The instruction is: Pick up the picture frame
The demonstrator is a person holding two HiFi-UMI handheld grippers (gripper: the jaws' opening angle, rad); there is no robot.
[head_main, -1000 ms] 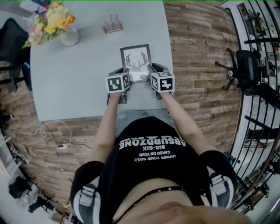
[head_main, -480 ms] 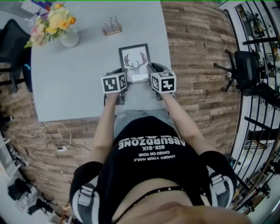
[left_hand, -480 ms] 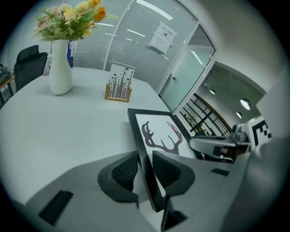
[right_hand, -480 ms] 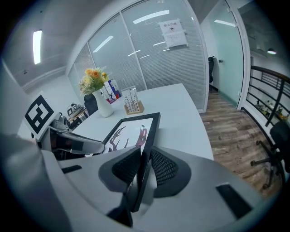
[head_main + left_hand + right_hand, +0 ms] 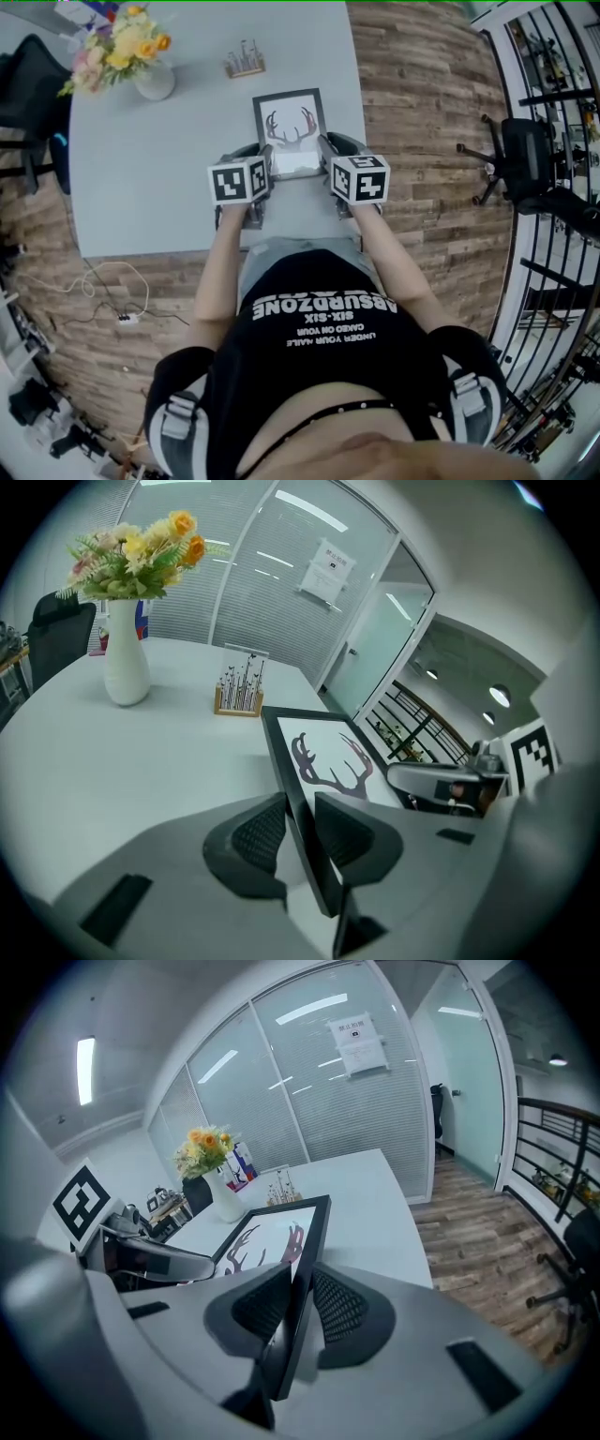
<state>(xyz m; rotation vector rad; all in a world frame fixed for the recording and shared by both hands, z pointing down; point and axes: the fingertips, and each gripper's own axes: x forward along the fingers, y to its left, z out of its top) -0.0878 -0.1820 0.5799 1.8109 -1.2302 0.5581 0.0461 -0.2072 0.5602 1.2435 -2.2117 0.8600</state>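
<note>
Two grippers hold the picture frame (image 5: 291, 120) at its near end. The left gripper (image 5: 263, 159) has its jaws pinched on the frame's left rail, and the right gripper (image 5: 325, 155) has its jaws pinched on the right rail. The near edge of the tabletop (image 5: 150, 187) lies just behind the frame, and its right edge runs close beside it, with wooden floor (image 5: 422, 141) past that. Left of the frame is open grey surface. Beyond the frame stand a small wooden rack (image 5: 244, 64) and, farther left, a vase of flowers (image 5: 153, 80). Since a second ago, frame and grippers have risen toward the camera.

Left gripper (image 5: 300, 829), right gripper (image 5: 298, 1302) — side by side, tight on picture frame (image 5: 289, 120).
</note>
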